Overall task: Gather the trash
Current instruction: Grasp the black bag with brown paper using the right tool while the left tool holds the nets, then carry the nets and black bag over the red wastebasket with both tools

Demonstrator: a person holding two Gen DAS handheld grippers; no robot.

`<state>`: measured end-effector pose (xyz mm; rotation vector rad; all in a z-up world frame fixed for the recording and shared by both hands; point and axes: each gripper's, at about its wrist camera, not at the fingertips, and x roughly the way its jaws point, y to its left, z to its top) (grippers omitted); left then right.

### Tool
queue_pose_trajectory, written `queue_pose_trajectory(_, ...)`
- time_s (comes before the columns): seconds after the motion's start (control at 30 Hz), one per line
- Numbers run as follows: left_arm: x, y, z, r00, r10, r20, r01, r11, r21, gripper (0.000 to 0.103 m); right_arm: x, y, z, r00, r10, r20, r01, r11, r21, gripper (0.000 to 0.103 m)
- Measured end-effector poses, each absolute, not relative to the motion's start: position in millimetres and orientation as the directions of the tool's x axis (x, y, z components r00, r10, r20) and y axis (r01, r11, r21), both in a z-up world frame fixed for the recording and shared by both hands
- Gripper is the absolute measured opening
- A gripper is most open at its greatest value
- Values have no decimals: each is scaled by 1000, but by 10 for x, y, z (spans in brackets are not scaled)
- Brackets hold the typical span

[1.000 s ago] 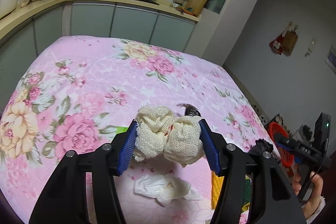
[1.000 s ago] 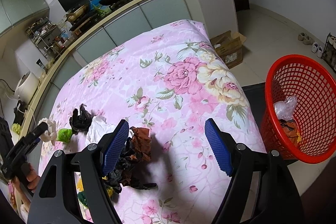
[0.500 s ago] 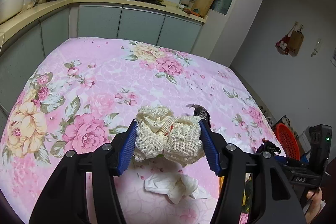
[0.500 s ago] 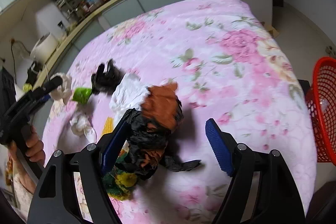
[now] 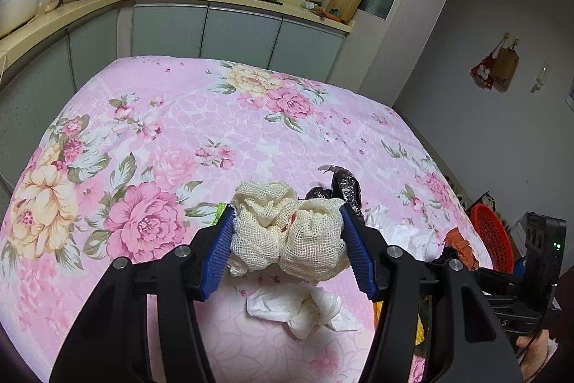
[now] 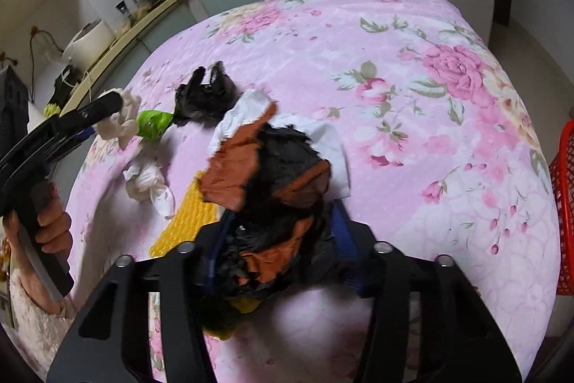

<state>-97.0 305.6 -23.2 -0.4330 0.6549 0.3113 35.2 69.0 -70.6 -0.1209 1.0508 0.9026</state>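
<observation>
Both claws are full, and that is where the trouble could start. The left gripper [image 5: 287,239] is clenched on a cream mesh wad [image 5: 287,236], squeezed into two soft lobes at the centre of the left view; netting like that is springy, so I'd guess it could slip out if the squeeze eases on the way to the basket. The right gripper [image 6: 276,253] is closed around a crumpled black-and-orange wrapper [image 6: 269,196], low in the middle of the right view. That one is thin, crinkly film with loose flaps (one orange corner sticks well up), and a flap could snag the yellow bubbly sheet [image 6: 186,221] lying just under it and drag it along.

The red basket [image 6: 563,203] sits off the tablecloth [image 6: 394,60] at the right edge of the frame, so both loads must clear the table's edge. Left on the flowered cloth are a white tissue [image 5: 305,307], a green scrap [image 6: 154,122] and a shiny black bag [image 6: 204,92].
</observation>
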Motion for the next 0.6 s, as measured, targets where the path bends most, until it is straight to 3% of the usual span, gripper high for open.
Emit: queue_pose_trajectory(0.6,-882,3065,-52,758,181,-627,-415,875,-250,56,684,365,-114,394,600,-696,-623,731,278,43)
